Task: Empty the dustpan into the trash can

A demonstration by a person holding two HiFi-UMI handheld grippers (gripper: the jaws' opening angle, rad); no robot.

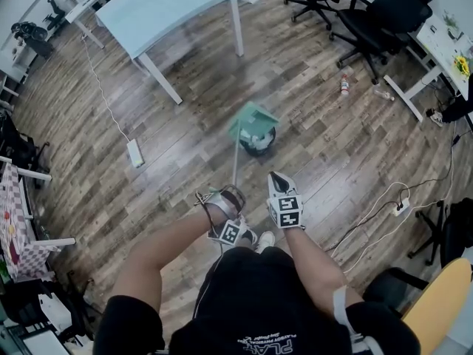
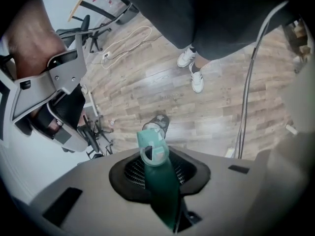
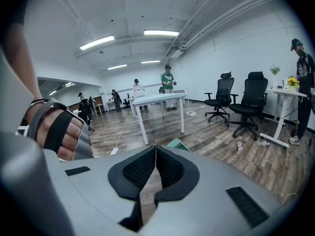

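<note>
The dustpan (image 1: 253,118) hangs over the trash can (image 1: 260,146), table (image 1: 170,6) behind it, chairs (image 1: 384,17) right.

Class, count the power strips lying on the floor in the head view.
2. One power strip lies left of the dustpan; the other lies at right among cables. Furniture may hide more.

Smooth plastic dustpan (image 1: 253,119), wood-plank floor (image 1: 199,87)

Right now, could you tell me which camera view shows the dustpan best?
The head view: the whole green dustpan shows, tipped over the trash can. The left gripper view looks along its handle, clamped in the left gripper, foreshortened. The right gripper view catches only a corner.
</note>
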